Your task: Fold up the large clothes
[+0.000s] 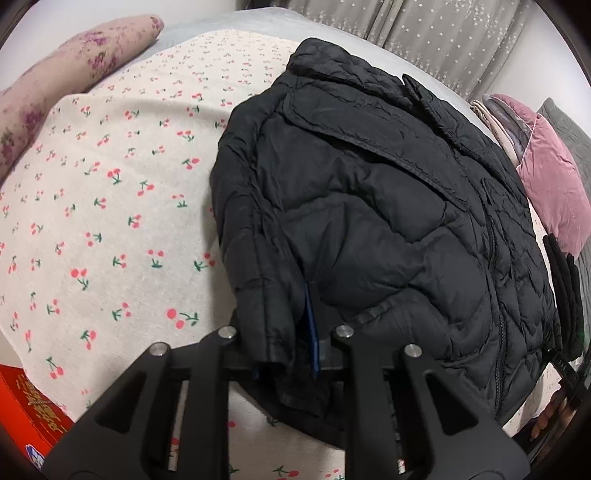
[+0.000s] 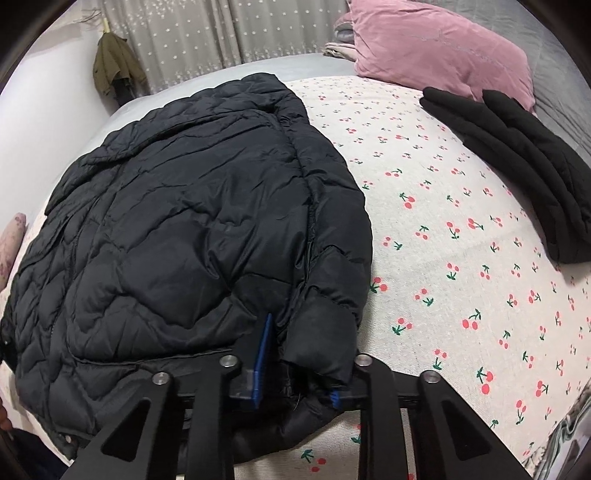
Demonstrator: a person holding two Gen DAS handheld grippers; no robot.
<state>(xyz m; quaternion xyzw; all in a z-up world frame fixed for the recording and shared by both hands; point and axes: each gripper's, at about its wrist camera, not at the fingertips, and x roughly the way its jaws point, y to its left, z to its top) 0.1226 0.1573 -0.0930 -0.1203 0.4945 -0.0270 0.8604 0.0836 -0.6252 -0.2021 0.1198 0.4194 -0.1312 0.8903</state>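
The quilted puffer jacket [image 1: 369, 221] is black. The bedsheet [image 1: 110, 221] is cream, printed with red cherries on green stems. The velvet pillow [image 2: 436, 48] is dusty pink; the folded garment [image 2: 517, 162] black. The bolster [image 1: 74, 70] is beige with purple flowers. The curtain [image 2: 207, 33] is grey, dotted with white stars.

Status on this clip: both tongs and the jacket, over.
Left tongs shut on black puffer jacket hem. Right tongs shut on a sleeve cuff. Jacket partly folded on cherry-print sheet. Folded black garment lies apart, not blocking.
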